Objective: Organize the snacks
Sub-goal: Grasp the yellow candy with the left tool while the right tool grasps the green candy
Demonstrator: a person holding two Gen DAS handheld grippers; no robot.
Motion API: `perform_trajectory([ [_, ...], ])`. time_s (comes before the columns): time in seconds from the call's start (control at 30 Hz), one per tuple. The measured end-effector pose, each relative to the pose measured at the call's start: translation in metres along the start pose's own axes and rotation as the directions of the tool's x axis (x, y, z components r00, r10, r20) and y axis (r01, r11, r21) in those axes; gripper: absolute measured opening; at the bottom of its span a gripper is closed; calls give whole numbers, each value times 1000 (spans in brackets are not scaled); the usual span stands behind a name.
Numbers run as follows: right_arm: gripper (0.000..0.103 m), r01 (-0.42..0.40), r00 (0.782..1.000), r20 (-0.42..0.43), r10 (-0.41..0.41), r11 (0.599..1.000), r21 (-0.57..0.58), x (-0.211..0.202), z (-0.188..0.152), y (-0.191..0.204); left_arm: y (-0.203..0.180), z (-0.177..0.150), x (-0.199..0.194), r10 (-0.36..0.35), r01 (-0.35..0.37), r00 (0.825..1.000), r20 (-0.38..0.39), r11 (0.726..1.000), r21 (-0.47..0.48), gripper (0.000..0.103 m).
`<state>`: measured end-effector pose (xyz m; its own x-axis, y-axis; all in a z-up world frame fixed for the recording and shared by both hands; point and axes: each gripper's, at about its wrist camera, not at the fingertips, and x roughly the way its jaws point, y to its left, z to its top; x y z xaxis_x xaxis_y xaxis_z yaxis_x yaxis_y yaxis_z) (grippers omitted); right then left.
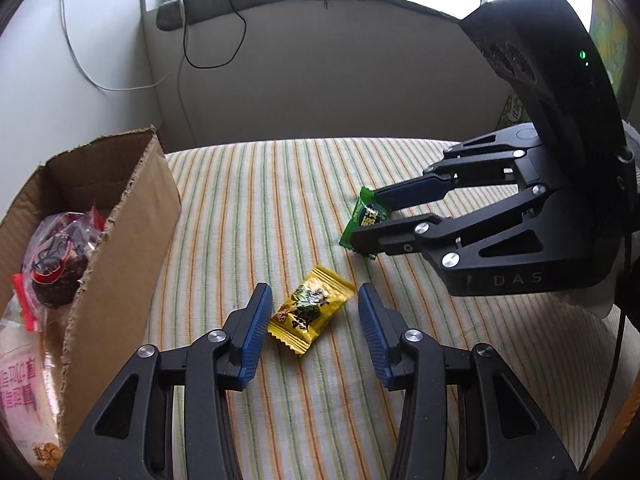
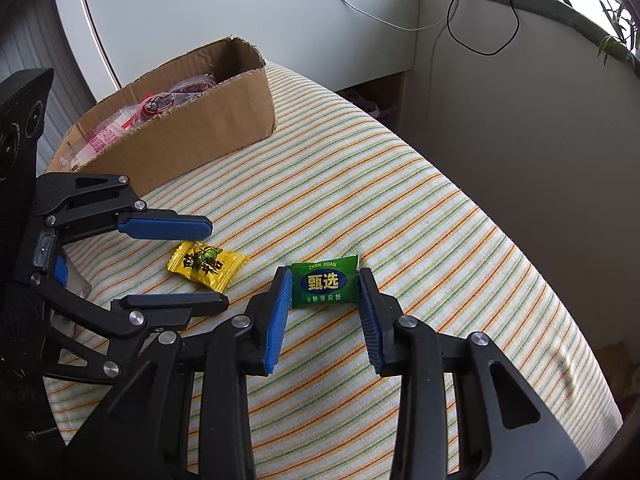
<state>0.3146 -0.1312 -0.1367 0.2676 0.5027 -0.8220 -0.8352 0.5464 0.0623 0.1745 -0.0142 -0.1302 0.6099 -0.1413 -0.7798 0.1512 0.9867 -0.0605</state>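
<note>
A yellow wrapped candy lies on the striped tablecloth, between the open fingers of my left gripper, which do not touch it. It also shows in the right wrist view, with the left gripper around it. A green wrapped candy sits between the fingertips of my right gripper, whose blue pads touch both its ends. In the left wrist view the green candy is held in the right gripper, tilted above the cloth.
A torn cardboard box stands at the left and holds several bagged snacks; it also shows in the right wrist view. The cloth drops off at the rounded table edge. Wall and windowsill lie behind.
</note>
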Motion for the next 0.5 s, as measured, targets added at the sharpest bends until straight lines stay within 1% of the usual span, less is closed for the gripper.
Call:
perform_trajectory([
  [0.07,34,3,1000,0,-3,1000,4,-3,-2,-4,-2,-1,-1,-6,6,1000,1,1000,14,36],
  [0.1,34,4,1000,0,-4,1000,8,-2,-2,-5,-2,-1,-1,-8,8,1000,1,1000,16,32],
  [0.2,34,12,1000,6,-12,1000,18,-3,-2,-5,0,-2,-2,0,0,1000,0,1000,3,24],
  [0.27,35,26,1000,8,-26,1000,14,-2,-2,-2,-2,-2,-2,11,-11,1000,0,1000,11,24],
  [0.37,35,39,999,13,-39,999,15,-1,-3,1,-11,-3,-3,44,-44,999,4,998,48,23],
  [0.5,34,55,998,18,-55,998,24,-3,-4,4,-15,-6,-9,50,-50,999,8,998,48,23],
])
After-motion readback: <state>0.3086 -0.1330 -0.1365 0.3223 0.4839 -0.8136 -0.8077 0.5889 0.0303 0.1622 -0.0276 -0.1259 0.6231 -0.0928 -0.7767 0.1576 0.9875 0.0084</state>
